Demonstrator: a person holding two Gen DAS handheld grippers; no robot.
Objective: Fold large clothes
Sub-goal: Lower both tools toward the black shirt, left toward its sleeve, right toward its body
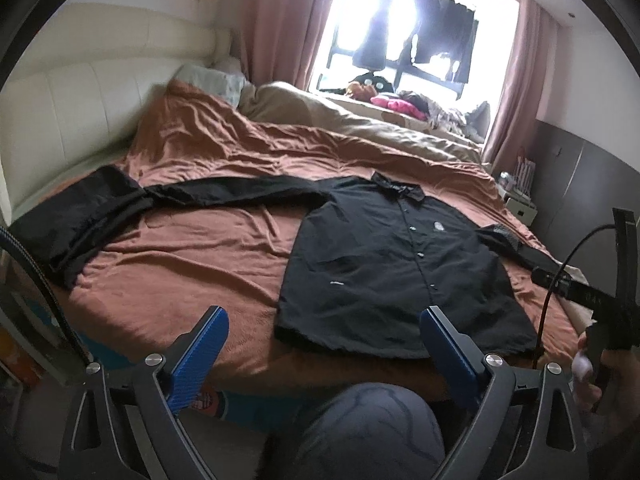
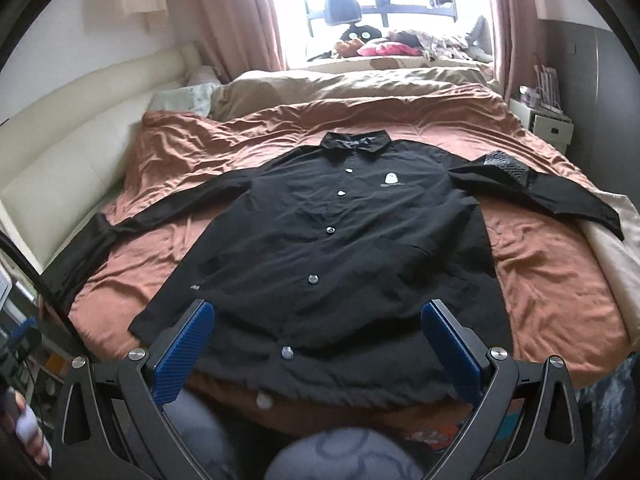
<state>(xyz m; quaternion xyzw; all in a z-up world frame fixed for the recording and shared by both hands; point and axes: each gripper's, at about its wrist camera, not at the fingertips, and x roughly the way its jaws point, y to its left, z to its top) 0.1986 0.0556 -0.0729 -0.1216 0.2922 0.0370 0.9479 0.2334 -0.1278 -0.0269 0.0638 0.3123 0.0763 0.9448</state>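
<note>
A black long-sleeved button shirt (image 2: 340,240) lies front up on the rust-brown bedspread (image 2: 560,280), collar toward the window and both sleeves spread wide. In the left wrist view the same shirt (image 1: 380,260) sits right of centre, its long left sleeve (image 1: 120,208) reaching to the bed's left edge. My left gripper (image 1: 324,328) hangs open above the bed's near edge, just left of the shirt's hem, with nothing between its blue pads. My right gripper (image 2: 318,322) is open over the hem's middle, holding nothing. The right gripper's body (image 1: 608,300) shows at the right of the left wrist view.
A cream padded headboard (image 1: 80,108) runs along the left. A beige duvet (image 2: 360,80) and pillows lie beyond the shirt, below a bright window with pink curtains. A white bedside unit (image 2: 548,120) stands at the right. The person's patterned knee (image 1: 372,432) is below the grippers.
</note>
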